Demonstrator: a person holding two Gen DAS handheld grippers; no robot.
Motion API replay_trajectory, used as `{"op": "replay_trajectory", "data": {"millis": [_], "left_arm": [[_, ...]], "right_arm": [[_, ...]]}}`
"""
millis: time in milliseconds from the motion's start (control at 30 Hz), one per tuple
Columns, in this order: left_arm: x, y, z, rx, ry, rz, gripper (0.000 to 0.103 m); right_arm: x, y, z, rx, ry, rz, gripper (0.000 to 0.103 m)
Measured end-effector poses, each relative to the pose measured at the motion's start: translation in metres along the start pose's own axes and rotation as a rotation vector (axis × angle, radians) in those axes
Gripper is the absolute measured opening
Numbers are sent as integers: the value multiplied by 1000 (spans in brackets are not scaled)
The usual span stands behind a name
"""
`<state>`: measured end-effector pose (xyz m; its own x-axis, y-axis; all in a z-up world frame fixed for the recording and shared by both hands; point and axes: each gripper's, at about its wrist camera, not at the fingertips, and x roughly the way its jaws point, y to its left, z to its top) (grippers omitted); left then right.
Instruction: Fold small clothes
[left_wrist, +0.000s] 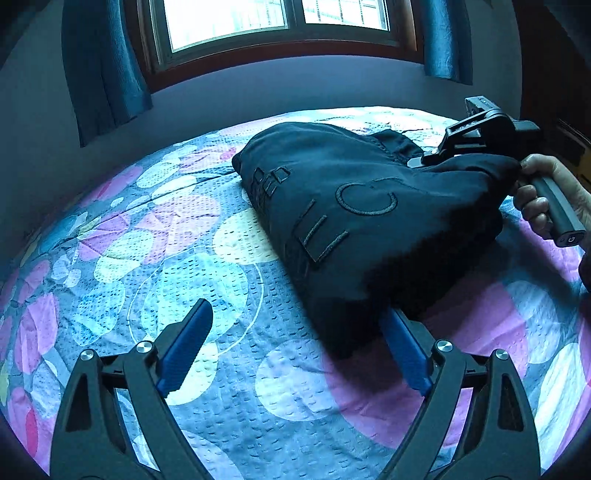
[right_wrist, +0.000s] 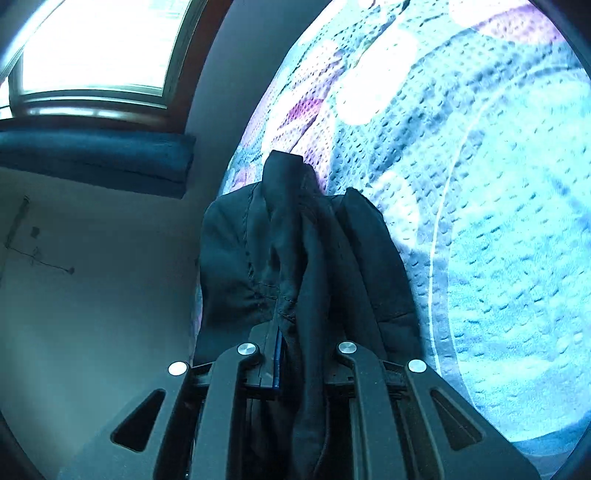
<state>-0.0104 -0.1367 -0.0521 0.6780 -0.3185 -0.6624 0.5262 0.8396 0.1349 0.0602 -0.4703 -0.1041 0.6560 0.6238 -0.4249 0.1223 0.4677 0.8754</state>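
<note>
On a quilted bedspread (left_wrist: 207, 258) printed with pale blue, pink and cream circles, a dark navy fabric garment with stitched tone-on-tone lettering (left_wrist: 354, 221) is being held partly off the surface. Its left end is lying on the bedspread; its right end is being lifted by the right gripper (right_wrist: 295, 325), black, with blue pads, gripped by a person's hand (left_wrist: 543, 199) at the right edge of the left wrist view. The jaws of the right gripper are being kept pressed together on a bunched fold of the garment, as seen in the right wrist view, where dark cloth is draping over and between the fingers and hanging down past them. The left gripper (left_wrist: 295, 343), also black with ribbed blue pads (left_wrist: 184, 347), is being held low over the bedspread with its jaws standing wide apart. Nothing is being pinched by it: the left pad is lying over bare bedspread, and the tip of the right pad is being covered by the near lower corner of the garment; whether cloth is touching that pad cannot be told. Behind the bed a wood-framed window (left_wrist: 273, 22) is being flanked by dark blue curtains (left_wrist: 103, 70) against a grey wall (left_wrist: 37, 122).
</note>
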Motion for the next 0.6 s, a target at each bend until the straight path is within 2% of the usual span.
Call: {"op": "replay_trajectory", "data": {"millis": [33, 100, 167, 233, 300, 400, 533, 567, 600], "left_arm": [[6, 3, 0, -10, 27, 7, 90], [12, 11, 0, -53, 60, -16, 90], [13, 16, -1, -80, 65, -34, 90], [13, 15, -2, -79, 66, -34, 90], [13, 14, -2, -74, 65, -28, 90], [13, 17, -2, -89, 69, -40, 90], [15, 19, -1, -106, 77, -51, 90], [15, 20, -1, -106, 78, -50, 90], [15, 20, -1, -107, 78, -49, 90]], "right_arm": [[0, 0, 1, 2, 1, 5, 14], [-6, 1, 0, 17, 22, 11, 25], [-19, 5, -6, 17, 28, 16, 56], [-40, 14, -16, -6, 6, 19, 69], [-57, 19, -29, -29, 11, 15, 72], [-69, 26, -47, -77, 39, -57, 73], [-62, 36, -67, -142, 71, -136, 71], [-61, 41, -71, -172, 59, -166, 52], [-56, 47, -72, -204, 54, -189, 40]]}}
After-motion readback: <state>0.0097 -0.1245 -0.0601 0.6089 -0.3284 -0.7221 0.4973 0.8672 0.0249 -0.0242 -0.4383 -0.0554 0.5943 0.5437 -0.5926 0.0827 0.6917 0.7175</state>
